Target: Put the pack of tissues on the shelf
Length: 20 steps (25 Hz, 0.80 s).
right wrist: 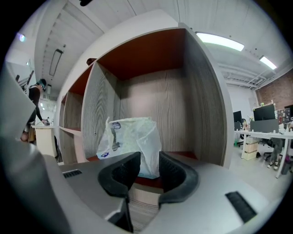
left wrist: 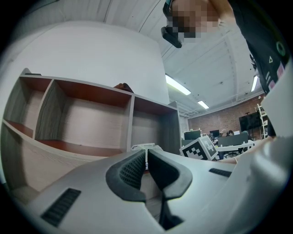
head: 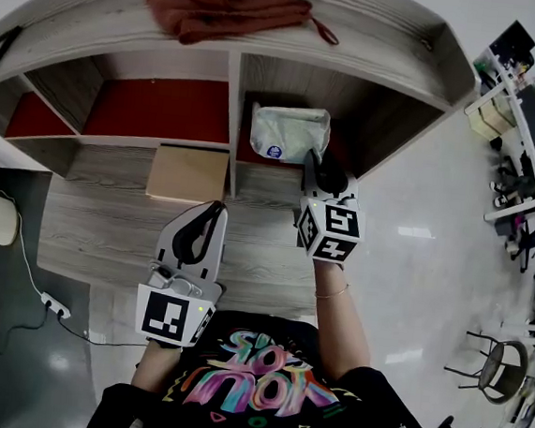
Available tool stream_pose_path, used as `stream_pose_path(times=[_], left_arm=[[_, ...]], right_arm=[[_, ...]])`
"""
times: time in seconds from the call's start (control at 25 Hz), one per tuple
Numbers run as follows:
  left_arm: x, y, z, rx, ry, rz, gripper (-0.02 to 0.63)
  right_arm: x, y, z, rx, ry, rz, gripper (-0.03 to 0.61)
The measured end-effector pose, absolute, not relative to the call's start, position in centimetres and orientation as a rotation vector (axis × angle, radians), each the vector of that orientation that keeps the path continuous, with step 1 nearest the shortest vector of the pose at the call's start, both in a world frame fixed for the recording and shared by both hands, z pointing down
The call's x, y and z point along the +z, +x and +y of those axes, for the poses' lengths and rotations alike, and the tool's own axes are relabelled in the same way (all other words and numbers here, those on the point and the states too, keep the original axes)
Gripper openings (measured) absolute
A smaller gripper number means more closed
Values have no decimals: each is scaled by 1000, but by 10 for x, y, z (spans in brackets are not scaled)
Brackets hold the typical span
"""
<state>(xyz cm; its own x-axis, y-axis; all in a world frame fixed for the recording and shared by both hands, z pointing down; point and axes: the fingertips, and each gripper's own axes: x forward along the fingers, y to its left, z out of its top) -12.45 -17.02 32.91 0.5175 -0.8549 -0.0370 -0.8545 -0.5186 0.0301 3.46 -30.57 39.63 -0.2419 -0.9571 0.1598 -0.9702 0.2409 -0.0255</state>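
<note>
1. The left gripper point(head: 213, 211) is nearest the head camera, held low in front of the person's printed shirt point(head: 251, 381). Its fingers point(left wrist: 126, 171) are together, the tips meet, and nothing is between them.
2. The shelf point(left wrist: 132, 119) stands ahead of the left fingers. The marker cube point(left wrist: 200, 148) of the other gripper shows to their right.
3. The right gripper point(head: 312, 158) reaches to the mouth of the shelf's right-hand compartment. Its fingers point(right wrist: 176, 173) are apart.
4. The pack point(right wrist: 130, 137) stands upright on the red floor of that compartment, just beyond the right fingertips.
5. The lower right part of the pack shows through the gap between the right fingers. The pads do not press on it. No view shows whether a fingertip touches its wrapper.
6. In the head view the pack point(head: 289, 133) lies ahead and to the left of the right fingertips, which sit at its right edge.
7. The compartment's divider stands to the left of the right fingers and its side wall to their right.
8. A red cloth point(head: 231, 5) lies on the shelf top, well beyond the right fingers and to their left.
9. A tan box point(head: 188, 174) sits at the shelf, ahead of the left fingers and to the left of the right fingers.
</note>
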Motion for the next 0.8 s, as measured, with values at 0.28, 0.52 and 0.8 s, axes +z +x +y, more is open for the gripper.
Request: stream_pose_path(times=[0.28,0.52,0.8], left_arm=[[326,-127,-166,-76,2732,-1549,34],[323,-128,-165,-78,2742,-1546,34],[323,-128,-165,-83,2745,-1545,34]], right_arm=[[390,36,-302,190,1864,-2415,132],[383,37,-296,193,1868,-2434,140],[376,45,-287,194,1878,-2448,146]])
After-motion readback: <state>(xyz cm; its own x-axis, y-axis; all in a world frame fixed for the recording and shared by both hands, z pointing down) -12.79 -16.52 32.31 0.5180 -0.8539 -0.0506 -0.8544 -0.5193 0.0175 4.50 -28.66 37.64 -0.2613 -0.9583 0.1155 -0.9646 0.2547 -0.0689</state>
